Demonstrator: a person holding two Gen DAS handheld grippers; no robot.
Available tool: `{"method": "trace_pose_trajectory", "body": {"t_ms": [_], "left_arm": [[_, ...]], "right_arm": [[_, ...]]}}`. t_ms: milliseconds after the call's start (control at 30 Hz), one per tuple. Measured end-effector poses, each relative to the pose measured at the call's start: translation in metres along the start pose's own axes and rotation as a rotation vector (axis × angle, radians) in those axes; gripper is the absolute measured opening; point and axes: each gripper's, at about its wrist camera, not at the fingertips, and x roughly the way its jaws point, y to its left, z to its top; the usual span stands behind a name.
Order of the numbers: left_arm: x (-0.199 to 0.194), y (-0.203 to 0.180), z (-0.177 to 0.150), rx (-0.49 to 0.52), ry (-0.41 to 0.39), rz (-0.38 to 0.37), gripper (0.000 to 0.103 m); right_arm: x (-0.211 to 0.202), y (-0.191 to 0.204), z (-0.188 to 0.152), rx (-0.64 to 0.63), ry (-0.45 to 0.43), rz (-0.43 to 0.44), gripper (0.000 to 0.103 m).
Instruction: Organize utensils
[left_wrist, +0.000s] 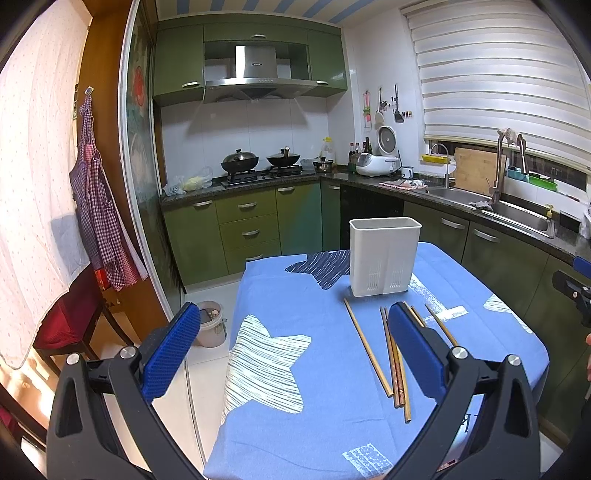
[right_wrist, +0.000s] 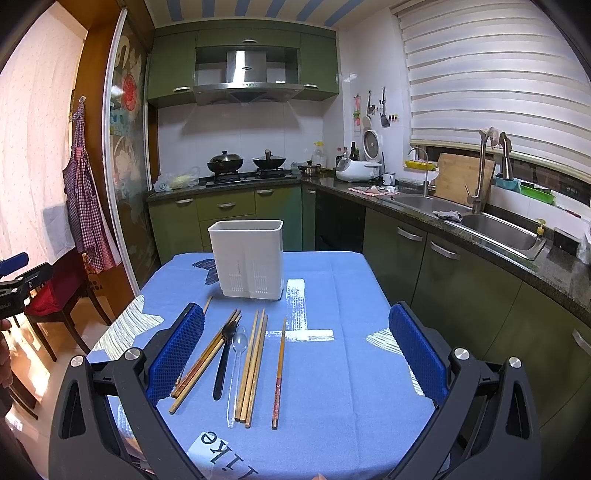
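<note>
A white slotted utensil holder (left_wrist: 384, 256) (right_wrist: 247, 258) stands upright at the far end of the blue-clothed table (right_wrist: 332, 369). In front of it lie several wooden chopsticks (right_wrist: 255, 365) (left_wrist: 367, 352), a black fork (right_wrist: 223, 358) and a clear plastic spoon (right_wrist: 236, 373). One chopstick (right_wrist: 279, 373) lies apart to the right. My right gripper (right_wrist: 295, 308) hovers open above these utensils, holding nothing. My left gripper (left_wrist: 293, 308) is open over the table's left part, and its right pad (left_wrist: 413, 350) hides some chopsticks. No fork or spoon shows in the left wrist view.
Left of the table there is a lidded bin (left_wrist: 210, 323) on the floor and a chair with a red cushion (left_wrist: 70, 317). Green cabinets and a steel sink (right_wrist: 498, 232) run along the right side. The stove (right_wrist: 243, 173) with two pans stands at the back.
</note>
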Motion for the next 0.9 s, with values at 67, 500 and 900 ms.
{"method": "trace_pose_trajectory", "body": {"t_ms": [67,500,900], "left_arm": [[0.0000,0.0002,-0.0006,0.000,-0.001,0.002,0.097],[0.0000,0.0003,-0.0006,-0.002,-0.001,0.002,0.097],[0.0018,0.0006,-0.0001,0.001,0.009,-0.001,0.097]], "right_arm": [[0.0003,0.0000,-0.0002,0.001,0.002,0.000,0.099],[0.0022,0.0009,0.0015,-0.002,0.007,0.001,0.099],[0.0066,-0.0002,0.0024,-0.007,0.021,-0.004,0.099]]}}
